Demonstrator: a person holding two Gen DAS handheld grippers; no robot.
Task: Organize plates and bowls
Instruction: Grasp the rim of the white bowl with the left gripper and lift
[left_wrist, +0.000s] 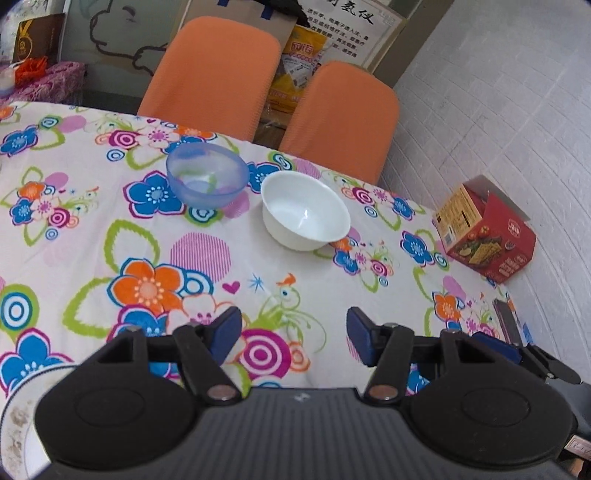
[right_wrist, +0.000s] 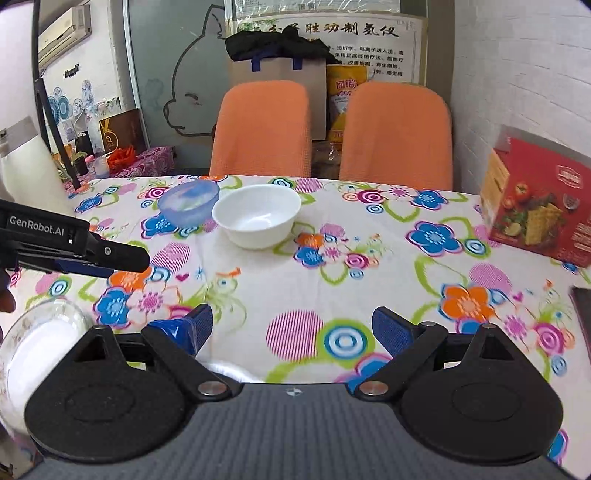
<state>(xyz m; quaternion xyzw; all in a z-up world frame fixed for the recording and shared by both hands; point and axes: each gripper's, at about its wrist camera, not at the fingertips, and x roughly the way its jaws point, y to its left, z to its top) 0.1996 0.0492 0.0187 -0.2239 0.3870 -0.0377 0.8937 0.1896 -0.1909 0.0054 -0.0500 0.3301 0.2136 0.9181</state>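
Both tools hovered with jaws spread wide and nothing between them: left tool (left_wrist: 294, 334), right tool (right_wrist: 291, 328). A fingertip (right_wrist: 5, 301), seemingly, showed behind the left one.

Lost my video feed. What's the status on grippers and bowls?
Left gripper and right gripper open, empty. White bowl and blue bowl side by side, upright, untouched. Nothing between.

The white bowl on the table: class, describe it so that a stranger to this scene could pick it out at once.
Start at the table with the flowered cloth and look toward its far edge, in front of the two orange chairs. Two bowls sit close together there. The white bowl is the opaque, glossy one on the right; its neighbour, the blue bowl, is see-through plastic.
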